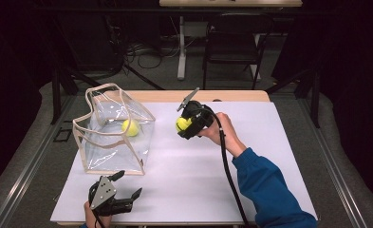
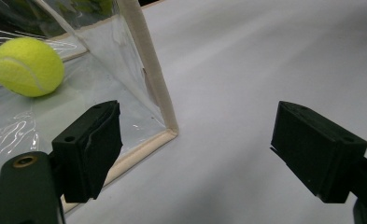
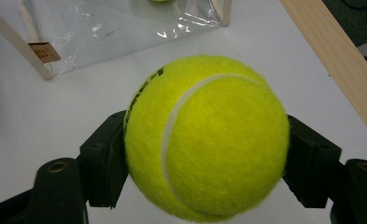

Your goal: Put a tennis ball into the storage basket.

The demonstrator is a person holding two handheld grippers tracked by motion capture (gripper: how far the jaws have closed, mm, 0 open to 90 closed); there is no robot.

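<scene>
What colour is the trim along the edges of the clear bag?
Beige trim, seen best in the left gripper view.

— Where are the two hands?
— The left gripper [image 1: 127,185] sits low near the table's front edge, jaws wide apart, nothing between them. The right gripper [image 1: 184,124] is up above the table, squeezed tight on a ball [image 3: 207,140]. The right arm, in a blue sleeve [image 1: 265,187], reaches forward.
</scene>
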